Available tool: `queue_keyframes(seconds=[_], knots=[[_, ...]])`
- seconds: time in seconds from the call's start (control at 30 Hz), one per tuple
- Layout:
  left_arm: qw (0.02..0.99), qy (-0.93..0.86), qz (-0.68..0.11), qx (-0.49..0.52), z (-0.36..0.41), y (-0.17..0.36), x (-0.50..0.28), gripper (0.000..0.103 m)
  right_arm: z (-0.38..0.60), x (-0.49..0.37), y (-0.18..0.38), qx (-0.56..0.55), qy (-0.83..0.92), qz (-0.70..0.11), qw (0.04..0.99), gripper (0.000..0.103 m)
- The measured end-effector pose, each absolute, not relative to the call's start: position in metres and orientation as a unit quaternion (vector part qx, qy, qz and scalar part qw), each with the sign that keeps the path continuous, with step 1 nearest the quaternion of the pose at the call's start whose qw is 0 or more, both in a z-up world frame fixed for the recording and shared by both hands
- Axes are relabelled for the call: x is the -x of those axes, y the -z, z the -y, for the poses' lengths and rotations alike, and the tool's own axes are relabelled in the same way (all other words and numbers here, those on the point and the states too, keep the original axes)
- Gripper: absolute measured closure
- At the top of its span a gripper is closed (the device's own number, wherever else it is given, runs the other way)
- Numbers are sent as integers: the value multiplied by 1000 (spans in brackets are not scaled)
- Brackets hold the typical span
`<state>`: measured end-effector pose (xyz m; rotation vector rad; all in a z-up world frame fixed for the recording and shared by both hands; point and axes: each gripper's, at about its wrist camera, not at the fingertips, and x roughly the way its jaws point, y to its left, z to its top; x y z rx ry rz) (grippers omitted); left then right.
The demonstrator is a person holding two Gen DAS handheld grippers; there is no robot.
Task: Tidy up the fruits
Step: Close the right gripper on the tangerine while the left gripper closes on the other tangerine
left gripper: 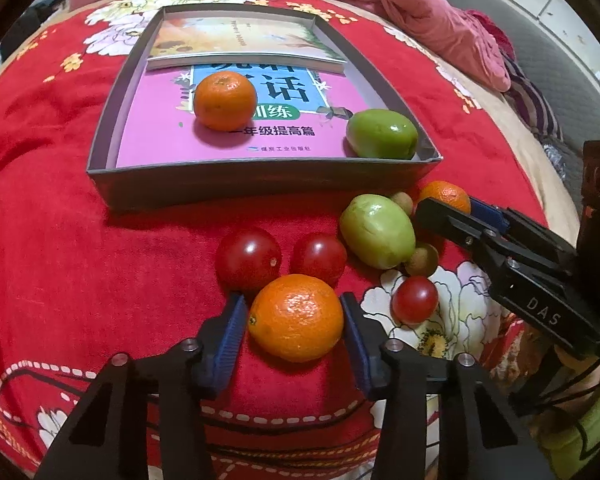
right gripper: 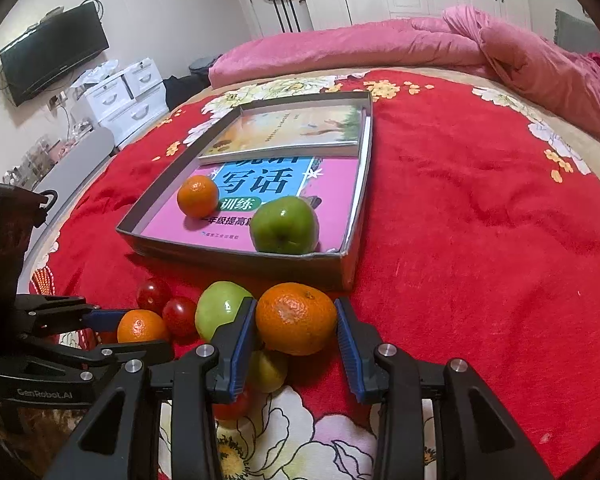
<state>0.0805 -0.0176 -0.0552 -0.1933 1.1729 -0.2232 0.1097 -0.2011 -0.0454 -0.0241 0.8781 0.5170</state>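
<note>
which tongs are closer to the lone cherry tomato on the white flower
Left, I think. The left tongs, around an orange, sit just beside the cherry tomato. The right tongs are farther back, around another orange.

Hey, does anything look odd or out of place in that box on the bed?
Yes: the box holds two books, with an orange and a green fruit resting on the pink cover, an unusual base for fruit.

We read "写话", "训练" and "一年级提高篇" on the pink book (right gripper: 332, 184). The right gripper (left gripper: 444, 206) bears "DAS" — the left gripper (right gripper: 112, 334), "GenRobot.AI".
</note>
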Motion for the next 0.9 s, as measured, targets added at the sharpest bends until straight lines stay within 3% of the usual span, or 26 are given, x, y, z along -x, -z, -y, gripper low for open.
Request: queue_keyframes(seconds=[0.67, 0.73, 0.9], knots=[[837, 108, -526, 104, 8, 25, -70, 58, 199, -94, 24, 17, -269, -372, 888, 63], [840, 109, -521, 106, 6, 22, -70, 67, 197, -92, 22, 21, -273, -369, 888, 63], [839, 107, -524, 102, 5, 24, -72, 67, 189, -86, 20, 38, -281, -360, 889, 63]])
